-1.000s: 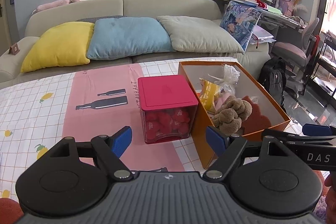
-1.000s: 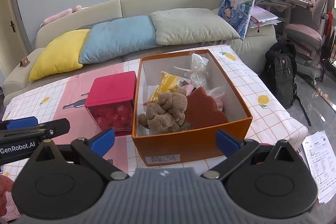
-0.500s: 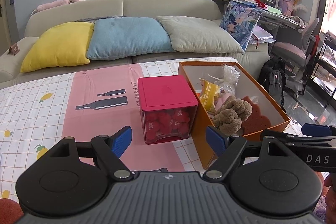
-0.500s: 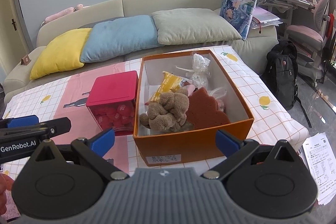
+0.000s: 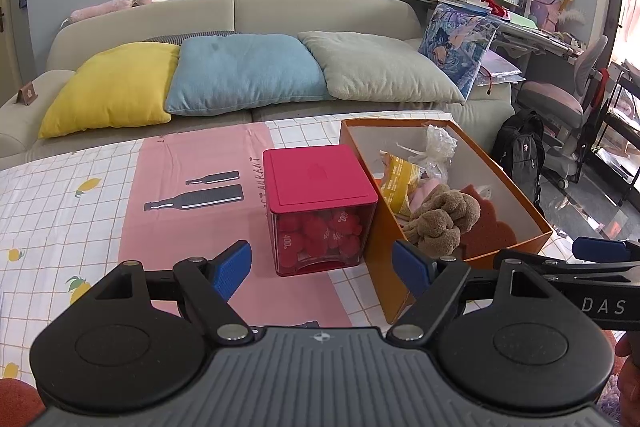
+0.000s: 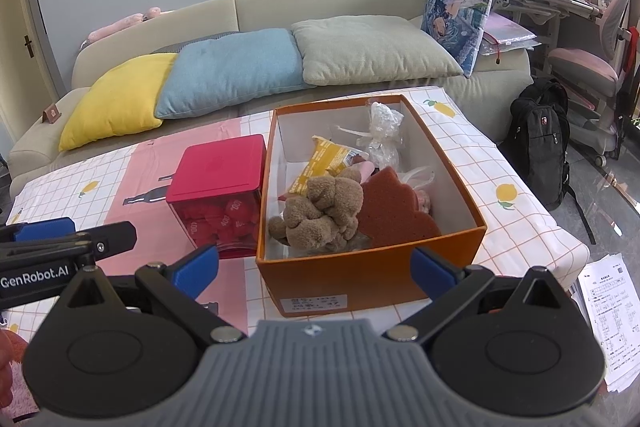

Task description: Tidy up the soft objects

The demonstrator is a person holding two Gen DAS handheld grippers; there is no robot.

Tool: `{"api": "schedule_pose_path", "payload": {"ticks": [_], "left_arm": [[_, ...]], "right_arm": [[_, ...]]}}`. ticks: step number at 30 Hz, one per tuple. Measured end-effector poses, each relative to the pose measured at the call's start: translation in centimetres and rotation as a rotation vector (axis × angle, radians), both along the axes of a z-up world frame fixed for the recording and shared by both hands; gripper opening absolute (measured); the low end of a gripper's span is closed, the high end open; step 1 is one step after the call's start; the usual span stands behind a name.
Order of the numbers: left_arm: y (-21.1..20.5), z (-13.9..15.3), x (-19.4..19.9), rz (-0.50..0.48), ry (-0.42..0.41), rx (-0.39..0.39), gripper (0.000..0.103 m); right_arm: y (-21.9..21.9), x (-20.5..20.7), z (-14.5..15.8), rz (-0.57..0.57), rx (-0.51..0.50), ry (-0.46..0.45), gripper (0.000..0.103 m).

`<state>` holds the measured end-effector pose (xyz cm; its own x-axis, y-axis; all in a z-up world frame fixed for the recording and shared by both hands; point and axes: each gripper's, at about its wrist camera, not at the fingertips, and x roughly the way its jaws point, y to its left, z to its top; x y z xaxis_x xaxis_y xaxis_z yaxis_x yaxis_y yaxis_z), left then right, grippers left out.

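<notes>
Box (image 6: 372, 279) contents half buried

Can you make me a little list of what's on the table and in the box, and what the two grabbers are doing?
table: checked cloth with pink panel
orange box: open, no lid on
in box: brown plush toy, brown sponge, yellow packet, clear plastic bags
red-lidded cube: closed, left of box, red pieces inside
left gripper: fingers open, empty
right gripper: fingers open, empty
</notes>
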<state>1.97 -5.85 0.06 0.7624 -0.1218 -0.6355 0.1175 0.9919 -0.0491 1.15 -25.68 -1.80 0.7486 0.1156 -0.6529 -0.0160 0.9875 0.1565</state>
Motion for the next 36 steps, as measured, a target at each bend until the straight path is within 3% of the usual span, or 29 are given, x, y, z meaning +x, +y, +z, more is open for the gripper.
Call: {"api": "schedule_pose_path", "payload": {"ticks": [36], "left_arm": [[0.46,0.61,0.17,0.006,-0.005,-0.012,0.094]], "right_arm": [[0.25,0.19,-0.33,0.017,-0.002,0.001,0.1]]}}
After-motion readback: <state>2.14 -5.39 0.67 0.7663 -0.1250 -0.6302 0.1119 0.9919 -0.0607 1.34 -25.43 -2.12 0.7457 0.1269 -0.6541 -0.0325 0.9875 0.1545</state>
